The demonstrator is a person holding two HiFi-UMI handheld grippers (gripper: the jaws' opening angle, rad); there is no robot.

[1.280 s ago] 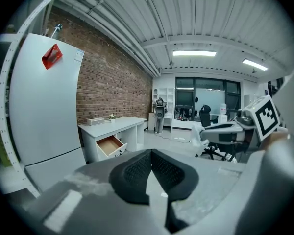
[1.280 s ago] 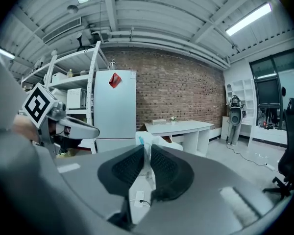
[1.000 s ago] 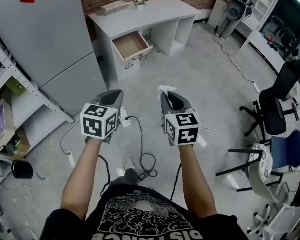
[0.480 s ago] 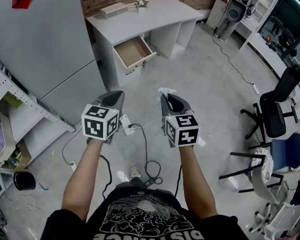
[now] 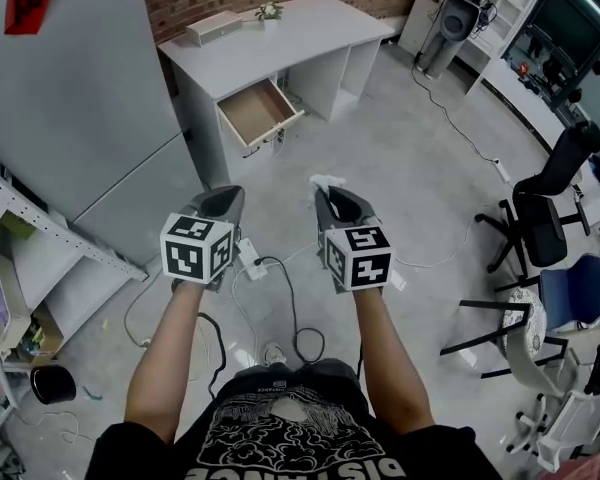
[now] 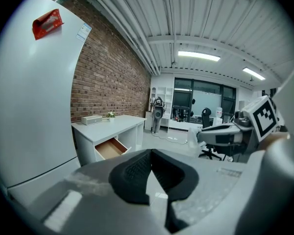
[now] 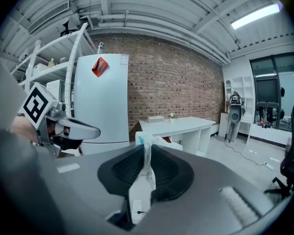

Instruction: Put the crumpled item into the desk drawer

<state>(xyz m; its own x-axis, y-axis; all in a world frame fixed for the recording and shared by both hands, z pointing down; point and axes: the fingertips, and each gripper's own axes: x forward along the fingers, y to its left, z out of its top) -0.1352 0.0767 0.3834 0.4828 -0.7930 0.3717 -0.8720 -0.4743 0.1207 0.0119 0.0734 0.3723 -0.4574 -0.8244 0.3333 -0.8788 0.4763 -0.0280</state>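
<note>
Wad of crumpled white paper (image 7: 147,165) sits pinched in the right claw (image 7: 147,148), a creased strip with a puffed tuft poking past the tips. Beside it, the left claw (image 6: 151,152) is closed on nothing. Far ahead, the white bench (image 5: 300,33) has its brown-lined drawer (image 5: 258,113) pulled open.

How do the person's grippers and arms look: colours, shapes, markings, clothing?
The left gripper and right gripper are grey wedge-shaped shells with black ribbed jaws. Each carries a white cube with black square markers. Forearms are bare; a black T-shirt with white print is worn.
</note>
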